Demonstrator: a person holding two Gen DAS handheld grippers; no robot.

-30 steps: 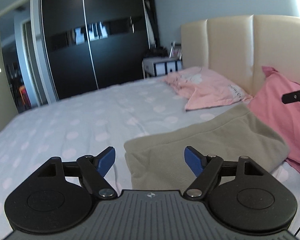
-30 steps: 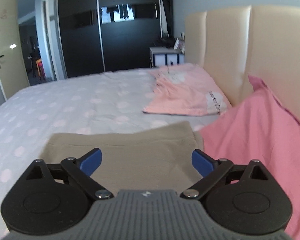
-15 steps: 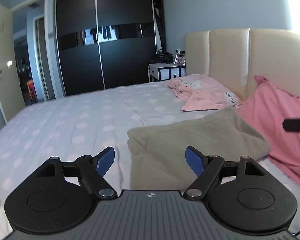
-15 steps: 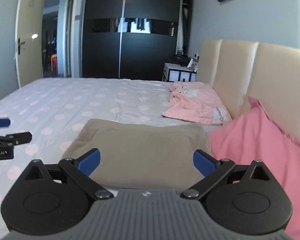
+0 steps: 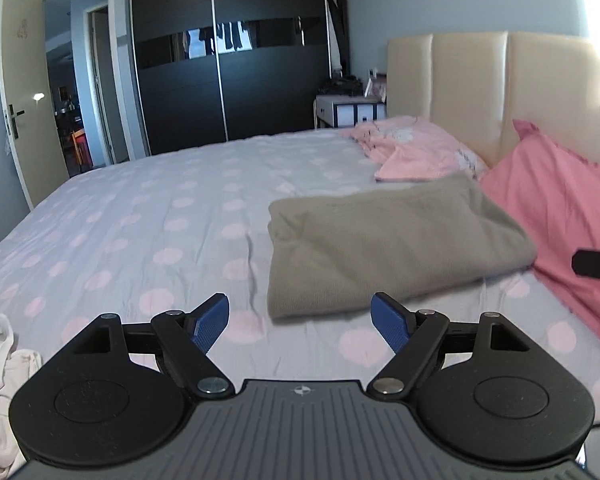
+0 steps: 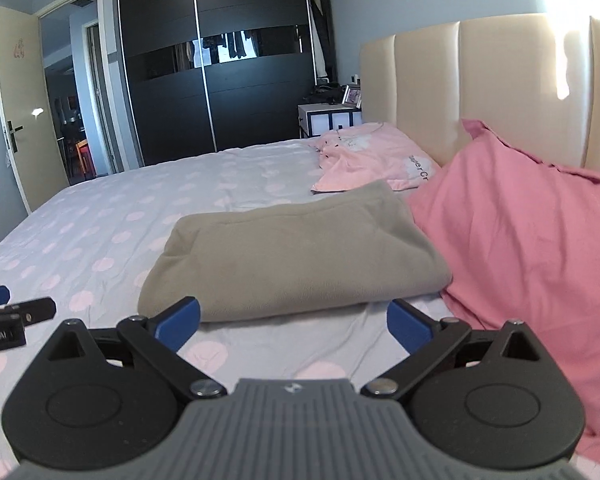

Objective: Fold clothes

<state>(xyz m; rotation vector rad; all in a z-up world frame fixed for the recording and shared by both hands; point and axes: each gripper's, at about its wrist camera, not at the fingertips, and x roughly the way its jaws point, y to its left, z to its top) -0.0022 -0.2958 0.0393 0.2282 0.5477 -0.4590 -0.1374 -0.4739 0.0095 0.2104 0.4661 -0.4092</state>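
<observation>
Folded olive garment (image 5: 388, 240) lay on the dotted bedsheet (image 5: 160, 216), just ahead of both claws, its far right edge against the pink pillow (image 6: 520, 240). Left gripper (image 5: 300, 322) and right gripper (image 6: 294, 322) were both spread wide, empty, short of the fabric, not touching it.

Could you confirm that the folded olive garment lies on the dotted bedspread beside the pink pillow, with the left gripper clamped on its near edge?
Not quite: the left gripper is open and holds nothing, short of the olive garment, as the left wrist view shows. The garment does lie on the dotted bedspread beside the pink pillow.
</observation>
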